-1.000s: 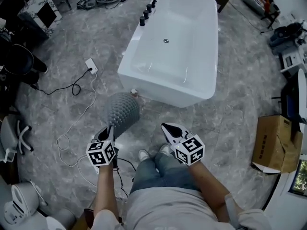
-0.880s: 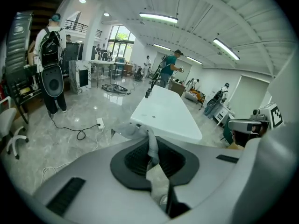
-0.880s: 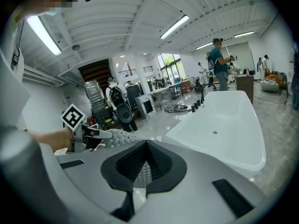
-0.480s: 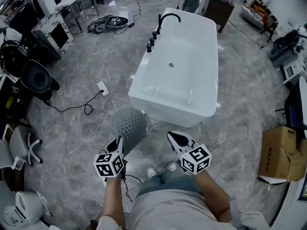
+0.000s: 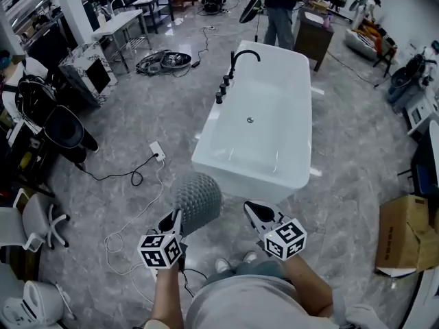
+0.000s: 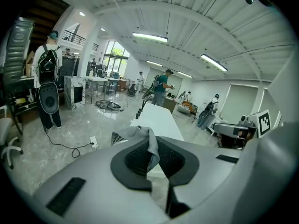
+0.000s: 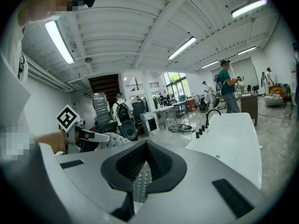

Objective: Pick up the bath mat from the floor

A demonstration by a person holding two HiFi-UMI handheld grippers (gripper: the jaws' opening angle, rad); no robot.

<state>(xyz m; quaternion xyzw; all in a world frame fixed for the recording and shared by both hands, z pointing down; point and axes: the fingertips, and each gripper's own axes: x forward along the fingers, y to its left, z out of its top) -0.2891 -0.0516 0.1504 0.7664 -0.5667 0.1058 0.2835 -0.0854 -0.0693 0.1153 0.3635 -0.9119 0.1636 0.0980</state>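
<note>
Beside one bathtub (image 5: 264, 125), the left gripper (image 5: 175, 218) and right gripper (image 5: 252, 208) clench fingers on one bath mat (image 5: 197, 197).

I take the bathtub (image 5: 260, 136) as my mark. Its faucet (image 5: 240, 57) stands on the rim at the far left corner, and a person (image 5: 278, 9) stands beyond the far end. Off the tub's left side a power strip (image 5: 158, 151) lies on the floor, with a coil of cables (image 5: 163, 62) farther back on that side. Well off to the tub's right sits a cardboard box (image 5: 406, 233). Before the tub's near end, toward its left corner, I have the bath mat (image 5: 197, 201), with the left gripper (image 5: 170, 223) at its near left and the right gripper (image 5: 257, 211) to its right.
</note>
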